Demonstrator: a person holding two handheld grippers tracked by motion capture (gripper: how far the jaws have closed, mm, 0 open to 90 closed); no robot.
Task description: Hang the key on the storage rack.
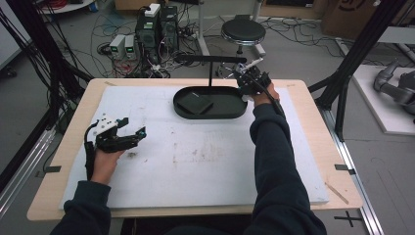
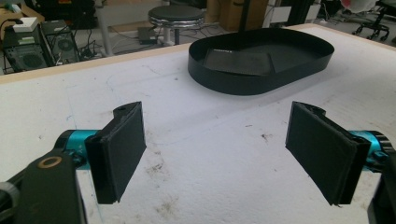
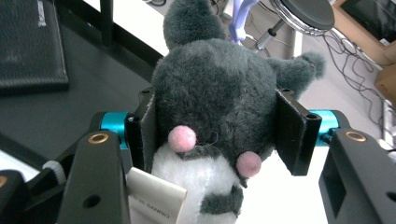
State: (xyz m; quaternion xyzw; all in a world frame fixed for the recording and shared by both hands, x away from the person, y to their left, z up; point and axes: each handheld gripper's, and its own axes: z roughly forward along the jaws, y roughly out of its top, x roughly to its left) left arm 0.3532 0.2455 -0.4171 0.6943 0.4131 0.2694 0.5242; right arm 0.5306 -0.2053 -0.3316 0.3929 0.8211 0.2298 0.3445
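Plush toy held at the black oval tray
Right gripper (image 3: 212, 133) clamped on grey plush toy (image 3: 215, 93) at the black oval tray's (image 1: 210, 113) right end, probably for depositing; left gripper (image 2: 215, 156), jaws apart, idle near tray

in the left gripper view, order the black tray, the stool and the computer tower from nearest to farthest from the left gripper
1. Black tray, ahead and right of the open left gripper, on the white mat.
2. Computer tower and stool, both on the floor beyond the table's far edge; too close to call.
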